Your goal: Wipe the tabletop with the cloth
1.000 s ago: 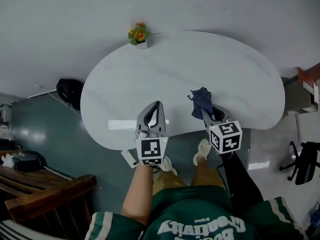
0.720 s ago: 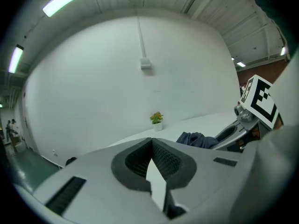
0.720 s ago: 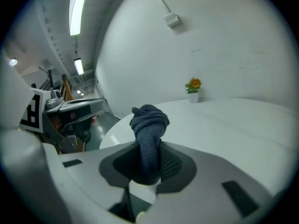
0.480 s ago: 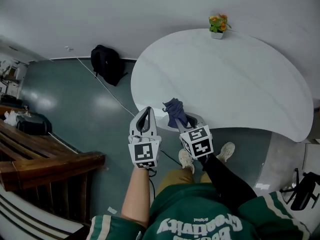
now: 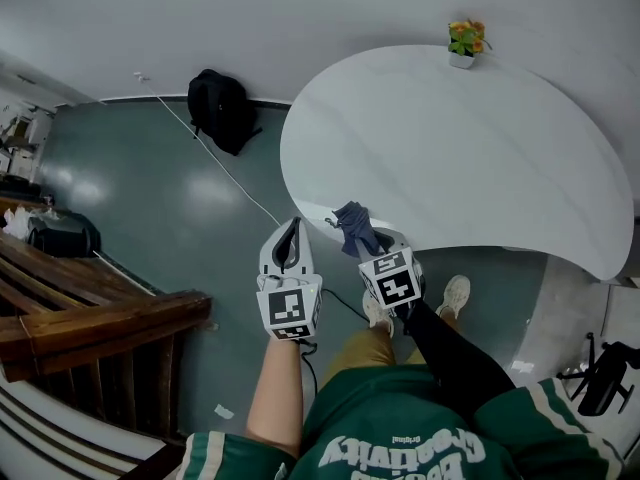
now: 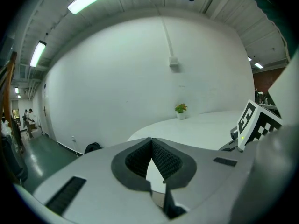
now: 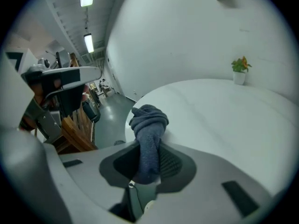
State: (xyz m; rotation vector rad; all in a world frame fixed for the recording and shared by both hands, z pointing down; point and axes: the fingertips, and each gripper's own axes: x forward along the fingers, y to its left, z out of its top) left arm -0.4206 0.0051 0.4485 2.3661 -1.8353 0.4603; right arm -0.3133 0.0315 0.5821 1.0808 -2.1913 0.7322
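Fingers (image 7: 176,164) partly hidden behind cloth (image 7: 148,132)

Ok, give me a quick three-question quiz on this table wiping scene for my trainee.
1. True or false: the left tongs are shut with nothing between them.
2. Where on the white table does the potted plant stand? A: the near edge. B: the far edge. C: the middle.
3. What do the right tongs grip?
Key: 1 true. 2 B. 3 the blue-grey cloth.
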